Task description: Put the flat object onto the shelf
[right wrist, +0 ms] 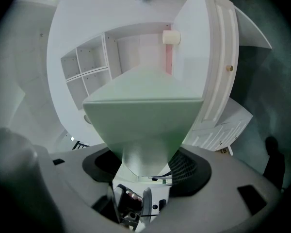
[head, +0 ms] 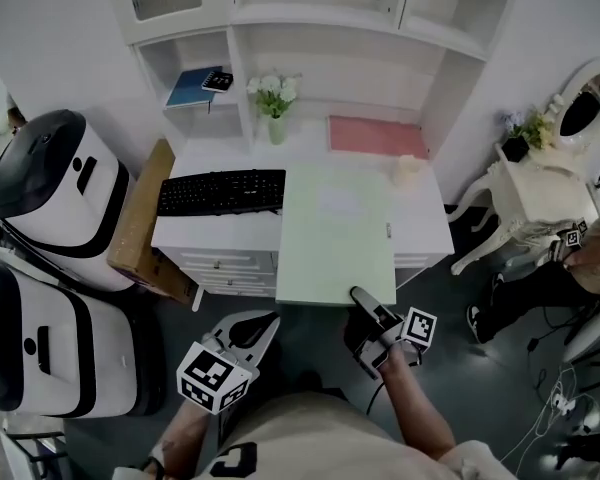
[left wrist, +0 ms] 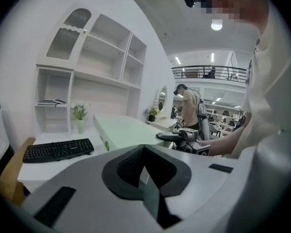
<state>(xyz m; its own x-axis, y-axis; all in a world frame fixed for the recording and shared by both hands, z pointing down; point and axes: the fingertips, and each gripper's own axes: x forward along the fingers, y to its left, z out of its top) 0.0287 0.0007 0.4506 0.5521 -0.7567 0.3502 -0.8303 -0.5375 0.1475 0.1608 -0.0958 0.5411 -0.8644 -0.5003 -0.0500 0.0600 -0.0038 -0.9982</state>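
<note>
Desk front: flat box clamped by right gripper
Left gripper closed w/o load; end-held box could be twisted loose

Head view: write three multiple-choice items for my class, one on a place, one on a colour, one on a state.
1. Where is the keyboard? A on the desk, left of the green panel; B on a shelf; C on the floor.
2. What colour is the book in the cubby? A red; B blue; C yellow.
3. What is the right gripper doing? A open, empty; B shut on the green panel's near edge; C out of view.
Answers: 1 A, it lies on the desk beside the panel. 2 B, its cover is blue. 3 B, its jaws clamp that edge.
</note>
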